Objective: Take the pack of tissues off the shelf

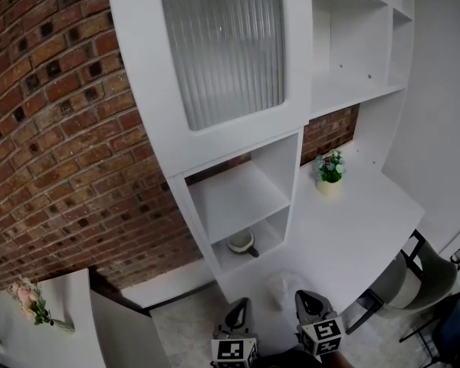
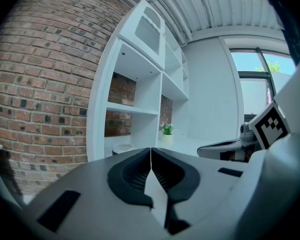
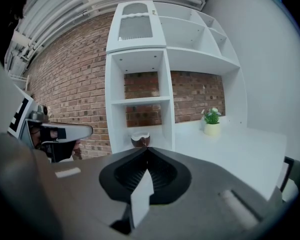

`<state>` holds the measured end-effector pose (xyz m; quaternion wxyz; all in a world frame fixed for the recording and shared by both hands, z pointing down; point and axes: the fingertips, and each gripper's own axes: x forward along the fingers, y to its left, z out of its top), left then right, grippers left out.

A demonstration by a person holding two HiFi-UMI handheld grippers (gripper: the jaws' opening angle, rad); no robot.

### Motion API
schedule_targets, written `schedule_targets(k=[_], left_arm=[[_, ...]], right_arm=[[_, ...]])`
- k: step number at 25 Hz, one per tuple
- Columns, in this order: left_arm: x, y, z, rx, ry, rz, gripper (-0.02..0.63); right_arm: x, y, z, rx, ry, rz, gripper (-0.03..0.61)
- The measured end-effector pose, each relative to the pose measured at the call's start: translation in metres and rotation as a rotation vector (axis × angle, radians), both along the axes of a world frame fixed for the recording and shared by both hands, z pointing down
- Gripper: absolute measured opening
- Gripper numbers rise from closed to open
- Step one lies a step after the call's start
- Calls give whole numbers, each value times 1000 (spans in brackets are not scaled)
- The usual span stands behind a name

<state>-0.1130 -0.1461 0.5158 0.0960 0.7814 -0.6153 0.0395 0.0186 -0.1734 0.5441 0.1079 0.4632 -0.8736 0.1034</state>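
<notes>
A pale, crinkly pack (image 1: 282, 288), apparently the tissues, lies on the white desk top (image 1: 353, 221) in the head view, just beyond my two grippers. The left gripper (image 1: 240, 303) and right gripper (image 1: 303, 296) sit side by side at the bottom edge, pointing at the white shelf unit (image 1: 238, 194). The pack is hidden in both gripper views. In its own view my left gripper (image 2: 151, 149) is shut with nothing between the jaws. My right gripper (image 3: 146, 148) is likewise shut and empty.
A cup (image 1: 242, 241) stands in the lowest cubby. A small potted plant (image 1: 330, 171) sits on the desk by the brick wall (image 1: 54, 129). A chair (image 1: 425, 271) stands at the desk's right end. Pink flowers (image 1: 27, 297) rest on a white ledge at the left.
</notes>
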Motion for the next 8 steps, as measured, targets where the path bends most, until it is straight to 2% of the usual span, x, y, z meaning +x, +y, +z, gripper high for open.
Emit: schedule_targets(k=[8], left_arm=[[-4, 0, 4, -11, -4, -2, 12]], right_arm=[[-3, 0, 2, 5, 6, 4, 3]])
